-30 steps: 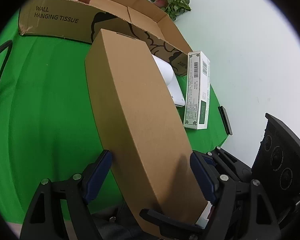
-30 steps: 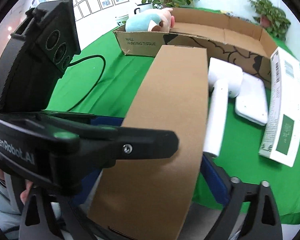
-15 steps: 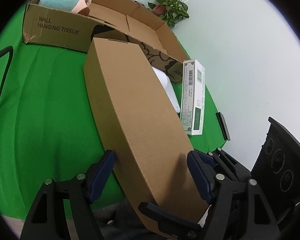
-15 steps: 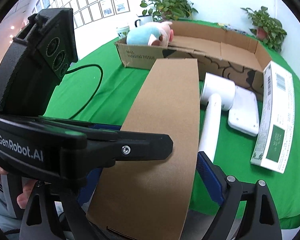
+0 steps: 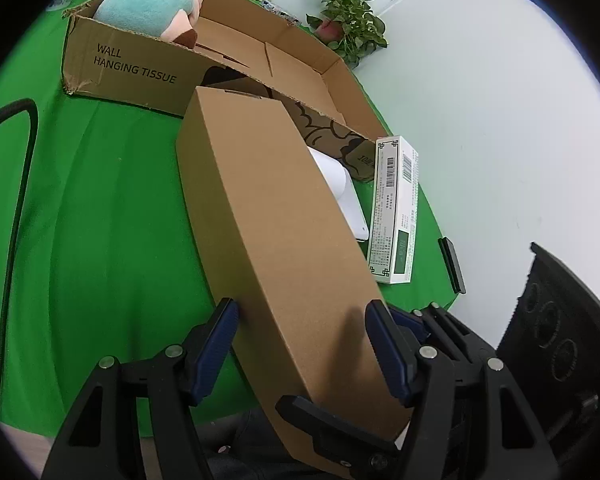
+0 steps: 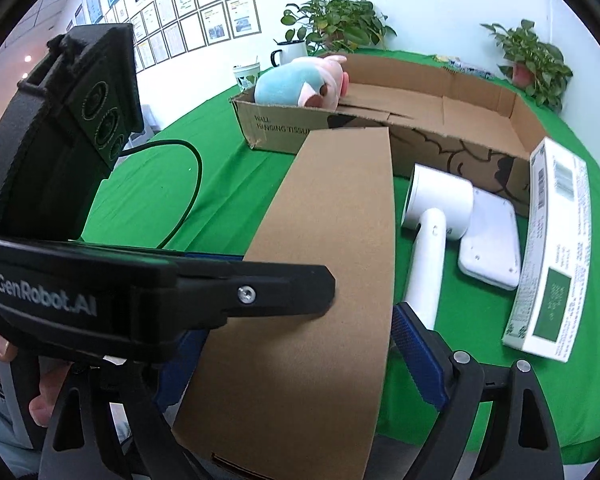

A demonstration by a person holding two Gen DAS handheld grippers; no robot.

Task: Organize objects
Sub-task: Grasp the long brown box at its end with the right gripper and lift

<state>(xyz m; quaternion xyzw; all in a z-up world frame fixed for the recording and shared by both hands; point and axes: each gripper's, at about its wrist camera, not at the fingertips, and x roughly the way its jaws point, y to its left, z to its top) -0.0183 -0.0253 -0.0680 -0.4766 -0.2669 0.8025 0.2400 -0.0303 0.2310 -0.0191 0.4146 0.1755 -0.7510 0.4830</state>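
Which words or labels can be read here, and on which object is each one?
"WALL HANGING TISSUE": front wall of the open cardboard box.
"GenRobot.AI": side of the left gripper's body.
White and green carton: barcodes and print, too small to read.
Framed wall sheets: too blurred.

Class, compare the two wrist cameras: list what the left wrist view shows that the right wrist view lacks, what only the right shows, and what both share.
Only the left wrist view: a thin black bar at the cloth's edge, and the left gripper closing around the long brown box, its blue pads at the box's sides.

Only the right wrist view: framed papers on the wall, a white mug, the white handheld device's handle, and the right gripper straddling the box.

Both: the brown box, the open carton, the plush toy, the white-and-green carton, the green cloth.
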